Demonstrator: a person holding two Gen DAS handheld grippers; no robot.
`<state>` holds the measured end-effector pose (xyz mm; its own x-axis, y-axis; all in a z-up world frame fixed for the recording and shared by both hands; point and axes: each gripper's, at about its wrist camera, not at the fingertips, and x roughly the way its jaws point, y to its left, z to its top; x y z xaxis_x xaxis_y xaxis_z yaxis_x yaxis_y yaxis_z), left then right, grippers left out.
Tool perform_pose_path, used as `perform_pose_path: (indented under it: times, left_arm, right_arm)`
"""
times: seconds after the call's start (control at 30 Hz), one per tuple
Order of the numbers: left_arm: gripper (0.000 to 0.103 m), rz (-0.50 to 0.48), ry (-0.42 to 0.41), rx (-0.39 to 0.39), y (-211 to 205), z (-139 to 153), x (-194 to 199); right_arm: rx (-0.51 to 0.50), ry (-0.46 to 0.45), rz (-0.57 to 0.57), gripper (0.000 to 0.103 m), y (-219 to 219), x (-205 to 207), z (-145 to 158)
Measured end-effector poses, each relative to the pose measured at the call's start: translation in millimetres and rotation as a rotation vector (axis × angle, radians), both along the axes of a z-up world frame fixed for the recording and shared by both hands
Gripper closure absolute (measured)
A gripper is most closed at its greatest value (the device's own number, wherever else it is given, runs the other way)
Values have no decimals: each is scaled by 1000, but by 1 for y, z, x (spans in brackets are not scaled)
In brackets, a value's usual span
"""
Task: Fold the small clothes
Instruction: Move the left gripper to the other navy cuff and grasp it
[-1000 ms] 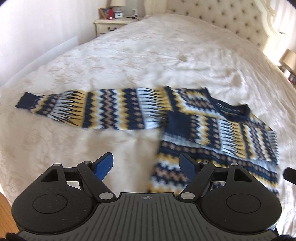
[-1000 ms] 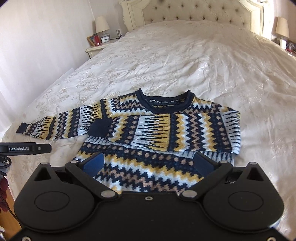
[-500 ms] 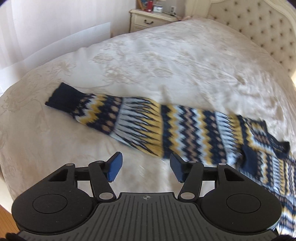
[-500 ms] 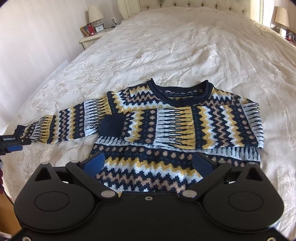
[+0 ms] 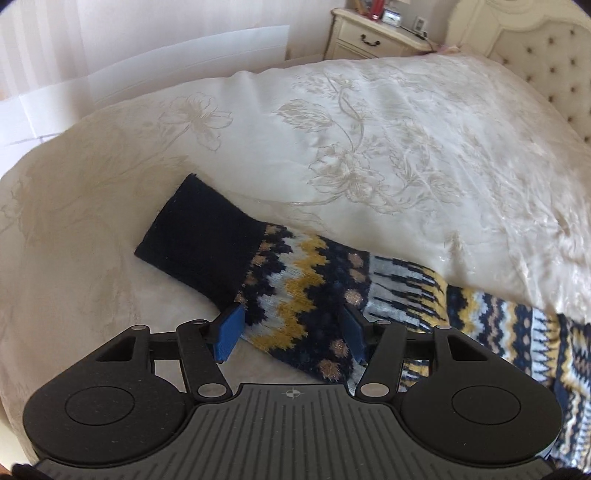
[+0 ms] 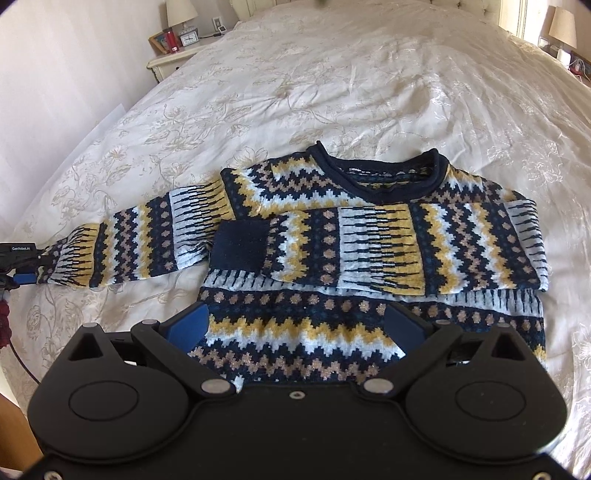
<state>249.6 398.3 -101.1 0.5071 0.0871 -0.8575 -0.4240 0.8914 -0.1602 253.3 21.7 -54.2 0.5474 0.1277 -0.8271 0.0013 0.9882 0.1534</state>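
A navy, yellow and white patterned sweater (image 6: 369,236) lies flat on the bed, neck away from me. One sleeve is folded across the chest, its navy cuff (image 6: 238,249) near the middle. The other sleeve (image 6: 147,240) stretches out to the left. In the left wrist view this outstretched sleeve (image 5: 306,295) and its navy cuff (image 5: 199,236) lie just before my left gripper (image 5: 291,328), which is open with the sleeve end between its blue pads. My right gripper (image 6: 295,325) is open above the sweater's hem. The left gripper also shows at the sleeve end (image 6: 18,258).
The cream embroidered bedspread (image 6: 332,74) covers the whole bed. A nightstand (image 5: 373,40) with small items stands at the bed's far left, beside the tufted headboard (image 5: 546,66). Lamps stand on both sides (image 6: 563,27). The bed's left edge drops off near the wall.
My left gripper moved left and down along the outstretched sleeve to its cuff end, now straddling the sleeve. My right gripper moved slightly closer over the sweater's hem.
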Motion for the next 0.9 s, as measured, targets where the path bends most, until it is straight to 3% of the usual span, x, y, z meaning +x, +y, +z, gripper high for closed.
perform_pose_path:
  times: [0.23, 0.53, 0.57, 0.63, 0.67, 0.77, 0.9]
  left_arm:
    - [47, 17, -21, -36, -3, -6, -24]
    - [46, 71, -83, -114, 19, -20, 5]
    - [48, 84, -102, -118, 22, -20, 7]
    - [73, 119, -140, -125, 26, -18, 9]
    - [93, 132, -146, -128, 27, -16, 10]
    - [95, 129, -194, -136, 22, -1, 11]
    - [96, 3, -278, -66, -8, 39, 11]
  right_arm:
    - [-14, 4, 17, 3, 6, 9, 1]
    - [-7, 34, 42, 3, 19, 14, -6]
    - [-3, 35, 41, 3, 20, 14, -6]
    - [-3, 36, 40, 3, 20, 13, -6]
    - [-4, 36, 40, 3, 20, 13, -6]
    - [-6, 40, 38, 3, 16, 11, -7]
    - [6, 50, 25, 3, 7, 7, -10]
